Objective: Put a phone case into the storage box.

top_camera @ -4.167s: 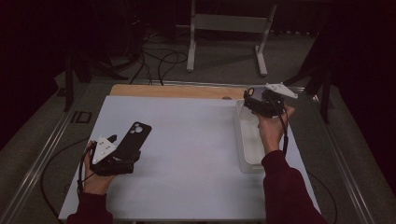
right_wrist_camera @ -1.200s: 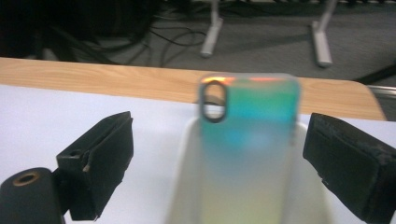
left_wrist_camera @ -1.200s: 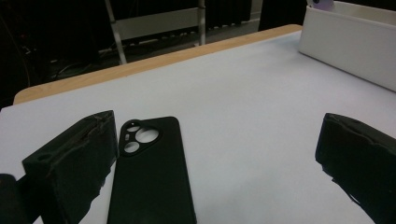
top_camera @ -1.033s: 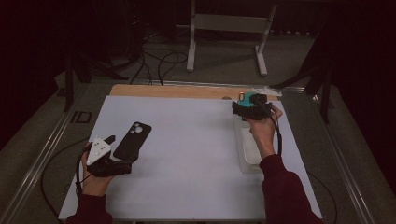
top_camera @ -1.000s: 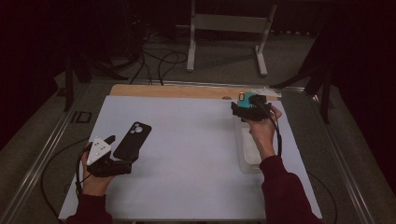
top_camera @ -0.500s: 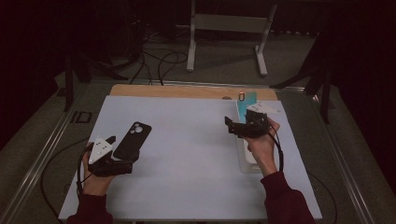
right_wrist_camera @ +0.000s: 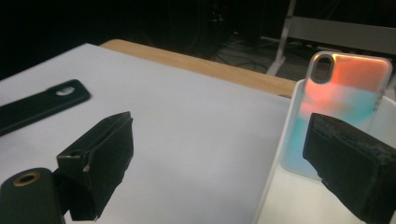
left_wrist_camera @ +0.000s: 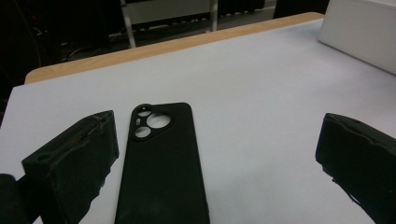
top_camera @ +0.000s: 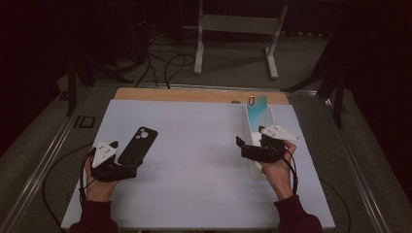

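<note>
- The phone case [left_wrist_camera: 161, 163] by the left gripper is showing plain matt black.
- The case [right_wrist_camera: 338, 107] in the white tray [right_wrist_camera: 275, 186] is glowing orange fading into teal.
- The mat [top_camera: 194, 141] is looking pale lavender-grey.
- Both grippers' jaws are showing black.

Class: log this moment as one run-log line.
left gripper: open, by black case | right gripper: open, empty | coloured case: leaning in tray
</note>
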`<action>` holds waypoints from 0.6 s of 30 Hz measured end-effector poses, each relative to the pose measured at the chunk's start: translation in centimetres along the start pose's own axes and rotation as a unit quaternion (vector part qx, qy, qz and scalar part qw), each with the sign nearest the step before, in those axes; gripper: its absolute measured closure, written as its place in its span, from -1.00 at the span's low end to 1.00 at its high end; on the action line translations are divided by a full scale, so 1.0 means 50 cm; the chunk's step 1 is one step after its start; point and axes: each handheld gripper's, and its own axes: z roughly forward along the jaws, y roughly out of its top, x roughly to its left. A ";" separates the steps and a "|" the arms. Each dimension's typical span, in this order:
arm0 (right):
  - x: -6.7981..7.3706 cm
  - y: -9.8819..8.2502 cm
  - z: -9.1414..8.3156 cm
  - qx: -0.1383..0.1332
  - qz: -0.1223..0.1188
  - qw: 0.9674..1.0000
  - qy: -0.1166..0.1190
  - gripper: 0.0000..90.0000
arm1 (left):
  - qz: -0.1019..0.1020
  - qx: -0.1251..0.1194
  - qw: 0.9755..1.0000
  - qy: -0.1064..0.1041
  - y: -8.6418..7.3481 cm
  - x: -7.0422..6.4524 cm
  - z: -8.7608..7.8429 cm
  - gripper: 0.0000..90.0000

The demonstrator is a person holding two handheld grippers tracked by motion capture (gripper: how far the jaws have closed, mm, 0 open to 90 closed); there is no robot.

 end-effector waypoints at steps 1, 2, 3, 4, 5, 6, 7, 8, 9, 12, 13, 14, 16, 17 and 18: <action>0.001 -0.004 -0.005 -0.001 0.000 1.000 0.005 -0.81 | 0.000 0.001 1.000 0.002 0.000 0.001 0.001 -1.00; 0.002 -0.006 -0.008 -0.002 0.001 1.000 0.004 -0.81 | -0.001 0.002 1.000 0.002 0.000 0.001 0.001 -1.00; 0.003 -0.010 -0.011 -0.008 0.000 1.000 0.004 -0.81 | -0.002 0.003 1.000 0.002 -0.001 0.001 0.001 -1.00; 0.003 -0.013 -0.015 -0.008 0.000 1.000 0.006 -0.81 | -0.002 0.004 1.000 0.003 -0.001 0.001 0.002 -1.00; 0.002 -0.018 -0.018 -0.008 -0.003 1.000 0.008 -0.81 | -0.002 0.005 1.000 0.003 -0.001 0.001 0.002 -1.00; 0.002 -0.021 -0.020 -0.006 -0.001 1.000 0.007 -0.81 | -0.001 0.005 1.000 0.003 -0.001 0.001 0.002 -1.00; 0.000 -0.025 -0.022 -0.003 -0.001 1.000 0.008 -0.81 | 0.000 0.006 1.000 0.004 -0.001 0.001 0.003 -1.00; -0.002 -0.029 -0.026 -0.005 0.002 1.000 0.009 -0.81 | -0.001 0.006 1.000 0.005 -0.001 0.001 0.003 -1.00; -0.003 -0.032 -0.030 -0.007 0.004 1.000 0.010 -0.81 | -0.001 0.007 1.000 0.005 -0.001 0.002 0.004 -1.00; -0.008 -0.042 -0.042 -0.019 0.005 1.000 0.016 -0.81 | -0.001 0.005 1.000 0.006 -0.001 0.002 0.003 -1.00; -0.012 -0.047 -0.047 -0.026 0.004 0.999 0.026 -0.81 | -0.001 0.005 1.000 0.006 -0.001 0.002 0.003 -1.00; -0.013 -0.049 -0.049 -0.027 0.005 0.999 0.029 -0.81 | 0.000 0.005 1.000 0.007 -0.001 0.002 0.002 -1.00; -0.016 -0.054 -0.055 -0.032 0.002 0.998 0.046 -0.81 | 0.000 0.005 1.000 0.008 -0.002 0.002 0.002 -1.00; -0.015 -0.058 -0.059 -0.040 -0.005 0.998 0.051 -0.81 | 0.000 0.005 1.000 0.008 -0.002 0.002 0.002 -1.00; -0.014 -0.061 -0.061 -0.042 -0.009 0.998 0.053 -0.81 | 0.000 0.005 1.000 0.009 -0.002 0.003 0.002 -1.00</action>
